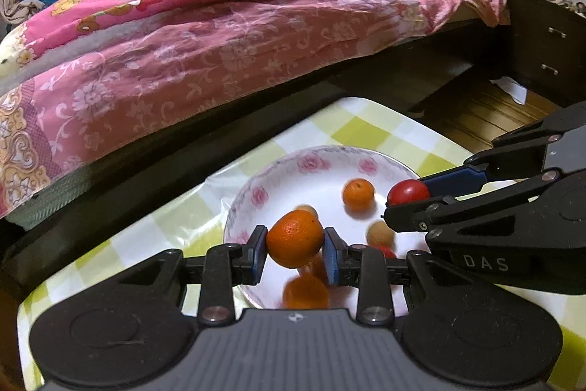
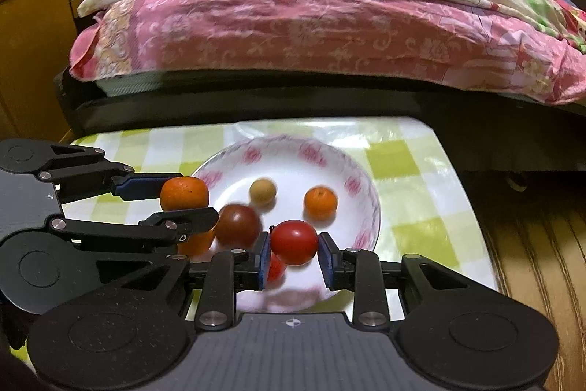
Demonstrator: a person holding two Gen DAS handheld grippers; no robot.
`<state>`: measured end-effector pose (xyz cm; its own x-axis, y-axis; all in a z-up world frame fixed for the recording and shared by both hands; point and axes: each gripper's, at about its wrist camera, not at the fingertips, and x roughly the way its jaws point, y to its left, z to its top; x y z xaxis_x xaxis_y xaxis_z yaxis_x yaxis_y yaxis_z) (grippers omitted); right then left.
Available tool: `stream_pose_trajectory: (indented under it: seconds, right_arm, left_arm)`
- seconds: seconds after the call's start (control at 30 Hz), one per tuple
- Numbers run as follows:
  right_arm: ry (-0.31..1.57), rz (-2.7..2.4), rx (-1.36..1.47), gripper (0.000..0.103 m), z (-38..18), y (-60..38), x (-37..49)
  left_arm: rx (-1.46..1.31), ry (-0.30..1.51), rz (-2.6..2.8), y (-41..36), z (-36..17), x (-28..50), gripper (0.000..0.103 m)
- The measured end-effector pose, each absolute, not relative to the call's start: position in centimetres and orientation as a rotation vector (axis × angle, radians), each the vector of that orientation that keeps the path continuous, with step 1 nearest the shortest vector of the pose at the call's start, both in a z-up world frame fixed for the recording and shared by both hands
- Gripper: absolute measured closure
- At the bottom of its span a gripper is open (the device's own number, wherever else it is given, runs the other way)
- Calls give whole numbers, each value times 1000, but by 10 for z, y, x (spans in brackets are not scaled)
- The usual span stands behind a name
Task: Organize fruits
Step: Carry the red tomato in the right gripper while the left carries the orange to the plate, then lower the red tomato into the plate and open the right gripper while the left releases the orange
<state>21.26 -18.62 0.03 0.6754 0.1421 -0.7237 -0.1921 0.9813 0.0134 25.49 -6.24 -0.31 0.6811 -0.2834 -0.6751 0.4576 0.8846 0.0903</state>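
Note:
My left gripper [image 1: 295, 253] is shut on an orange [image 1: 295, 239] and holds it over the near rim of a white bowl with pink flowers [image 1: 311, 156]. My right gripper [image 2: 294, 257] is shut on a red tomato [image 2: 294, 242] above the bowl [image 2: 278, 141]; its pads sit on both sides of the fruit. In the right wrist view the left gripper [image 2: 183, 204] comes in from the left with its orange [image 2: 184, 194]. Inside the bowl lie a small orange [image 2: 321, 203], a beige round fruit [image 2: 262, 191], a dark red tomato [image 2: 237, 225] and another orange [image 1: 306, 292].
The bowl stands on a table with a green and white checked cloth [image 2: 414, 171]. A bed with a pink floral quilt [image 1: 219, 43] runs right behind the table. Wooden floor [image 2: 531, 244] lies to the right, with a dark drawer unit [image 1: 549, 50] beyond.

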Motion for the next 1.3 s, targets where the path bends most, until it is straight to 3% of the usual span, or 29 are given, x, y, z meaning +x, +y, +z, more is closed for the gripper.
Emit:
stream_pose_trajectory:
  seconds: [0.37, 1.3]
  right_arm:
    - [802, 175, -47, 77, -15, -197, 254]
    - [812, 197, -3, 75, -28, -199, 263]
  left_arm:
    - [281, 749, -418, -74, -26, 294, 64]
    - [280, 767, -415, -70, -32, 301, 63]
